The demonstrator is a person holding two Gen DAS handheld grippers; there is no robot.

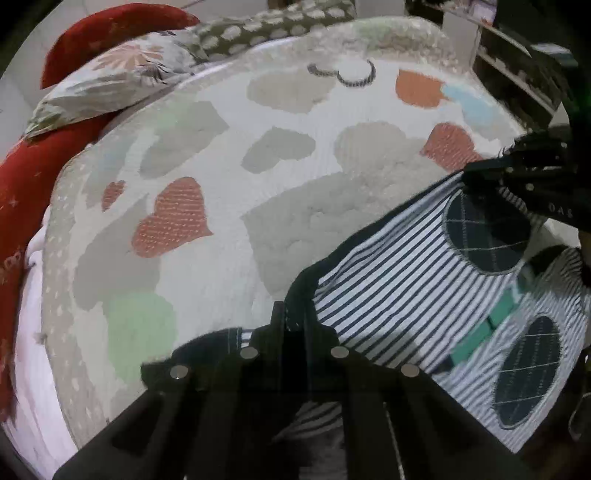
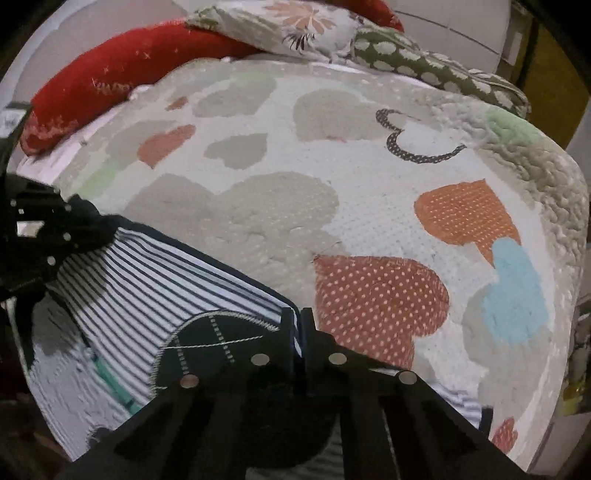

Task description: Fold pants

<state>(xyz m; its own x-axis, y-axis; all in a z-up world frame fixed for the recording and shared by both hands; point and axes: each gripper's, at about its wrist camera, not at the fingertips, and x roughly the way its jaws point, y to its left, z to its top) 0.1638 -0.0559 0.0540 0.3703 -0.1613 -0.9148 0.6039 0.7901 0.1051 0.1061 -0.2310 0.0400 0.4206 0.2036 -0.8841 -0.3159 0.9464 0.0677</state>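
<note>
Striped pants point(image 1: 399, 280) with dark oval patches, spread on the quilt point(image 1: 280, 155) at its near edge. Left gripper point(image 1: 291, 314) clenched on the dark hem; right gripper point(image 2: 298, 325) clenched on the same hem farther along. Heart-patterned quilt over a bed; beyond it a red pillow point(image 1: 110, 33), floral pillow point(image 1: 122, 77), shelves point(image 1: 517, 59).

— How many pants?
— 1 striped pair point(image 1: 399, 280), at 4 o'clock in the left wrist view, with 2 dark round patches point(image 1: 487, 232).
— Grippers?
— 2: the left gripper point(image 1: 293, 314) at 6 o'clock, the right gripper point(image 2: 299, 321) likewise in its own view.
— Cushions?
— 1 red cushion point(image 2: 110, 74) at 11 o'clock, 1 floral pillow point(image 2: 295, 26) at 12, on 1 heart-print blanket point(image 2: 351, 177).
</note>
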